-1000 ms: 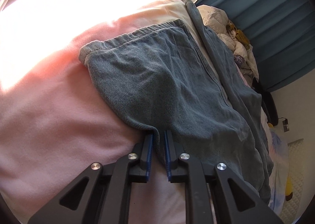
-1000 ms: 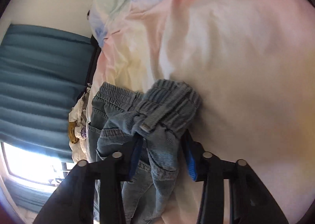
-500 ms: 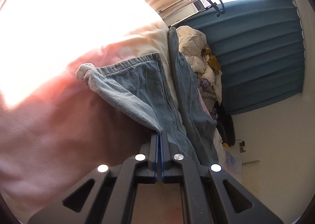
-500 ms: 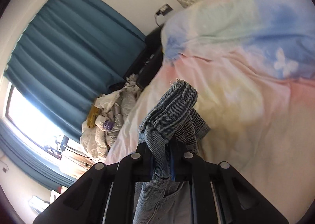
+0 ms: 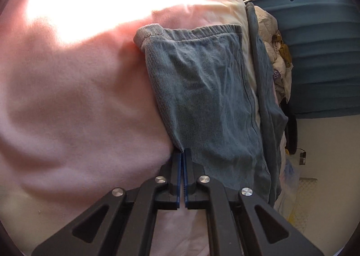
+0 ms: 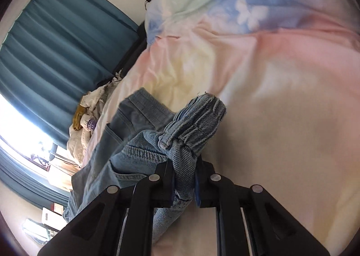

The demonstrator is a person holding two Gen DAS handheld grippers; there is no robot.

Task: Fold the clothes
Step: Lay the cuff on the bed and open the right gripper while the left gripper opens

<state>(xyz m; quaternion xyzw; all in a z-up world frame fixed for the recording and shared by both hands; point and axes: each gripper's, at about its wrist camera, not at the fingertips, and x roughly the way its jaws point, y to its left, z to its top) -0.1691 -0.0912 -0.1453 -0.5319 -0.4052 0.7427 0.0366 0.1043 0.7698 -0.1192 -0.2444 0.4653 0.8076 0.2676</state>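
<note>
Jeans [image 5: 202,98]: blue denim, spread on the pink bed cover [image 5: 78,103], with the hem end toward the sunlit part.
Left tool [image 5: 182,157]: fingers nearly together, pinching a thin edge of the jeans.
Right tool [image 6: 183,172]: fingers clamped on a bunched wad of the jeans' waistband [image 6: 195,121], lifted off the bed cover.
Curtain [image 6: 56,49]: teal, beyond the bed cover's far side.

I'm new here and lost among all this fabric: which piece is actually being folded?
Find the bed with its pink, yellow and blue cover. On it, on the side toward the teal curtain, lie the jeans, which both grippers pinch: left gripper, right gripper. They are the only blue denim; the pile beyond is white.
</note>
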